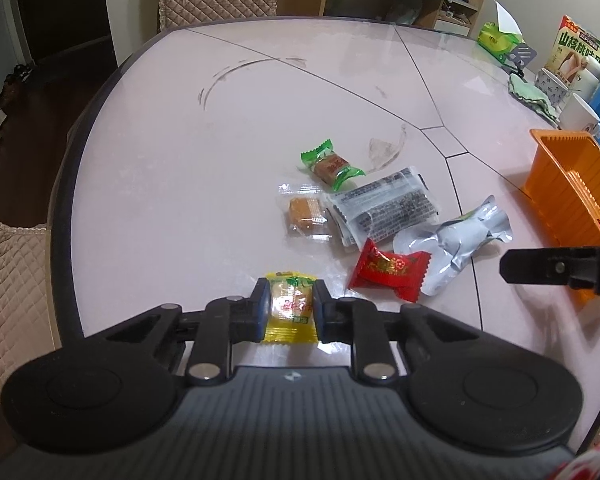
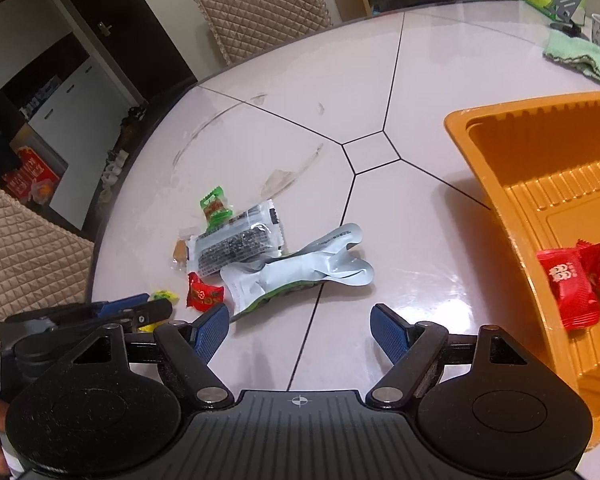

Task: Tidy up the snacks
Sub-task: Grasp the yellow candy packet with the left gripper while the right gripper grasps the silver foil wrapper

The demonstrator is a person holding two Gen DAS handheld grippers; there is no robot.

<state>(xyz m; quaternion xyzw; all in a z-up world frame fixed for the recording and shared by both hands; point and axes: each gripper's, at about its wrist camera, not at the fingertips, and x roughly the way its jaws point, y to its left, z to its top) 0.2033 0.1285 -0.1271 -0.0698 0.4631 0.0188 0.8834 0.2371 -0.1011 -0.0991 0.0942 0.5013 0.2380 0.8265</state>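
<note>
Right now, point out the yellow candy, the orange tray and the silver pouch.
yellow candy (image 1: 291,307): left wrist view, wrapper middle.
orange tray (image 2: 496,184): right wrist view, left wall.
silver pouch (image 2: 300,270): right wrist view, crumpled middle.

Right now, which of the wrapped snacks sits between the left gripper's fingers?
The yellow candy, clamped in the left gripper. The red candy and the rest lie loose on the table.

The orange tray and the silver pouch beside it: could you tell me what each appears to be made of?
The orange tray looks like thin moulded plastic, semi-glossy: its ribbed floor and walls catch soft highlights. The silver pouch looks like metallised foil or foil-laminate film, matte silver: it holds sharp crumples and creases. Neither can be confirmed by look alone.
</note>
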